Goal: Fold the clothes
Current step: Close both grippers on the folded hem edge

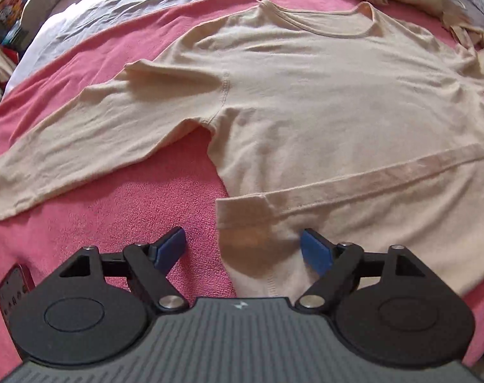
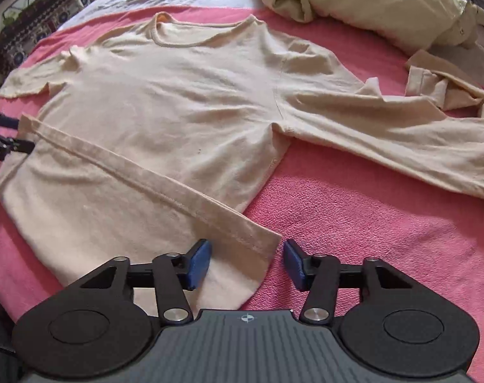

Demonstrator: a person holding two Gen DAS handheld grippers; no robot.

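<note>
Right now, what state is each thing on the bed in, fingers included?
Beige shirt: spread flat, bottom part folded up, sleeves out.
Left gripper: open, fingers straddling the left folded corner.
Right gripper: open, fingers either side of the right folded corner.
Pink blanket: spread under the shirt.
Yellow garment: crumpled, unfolded.

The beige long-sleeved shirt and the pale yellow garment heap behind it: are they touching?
Apart. In the right wrist view a strip of pink blanket shows between the shirt and the pale yellow heap.
</note>
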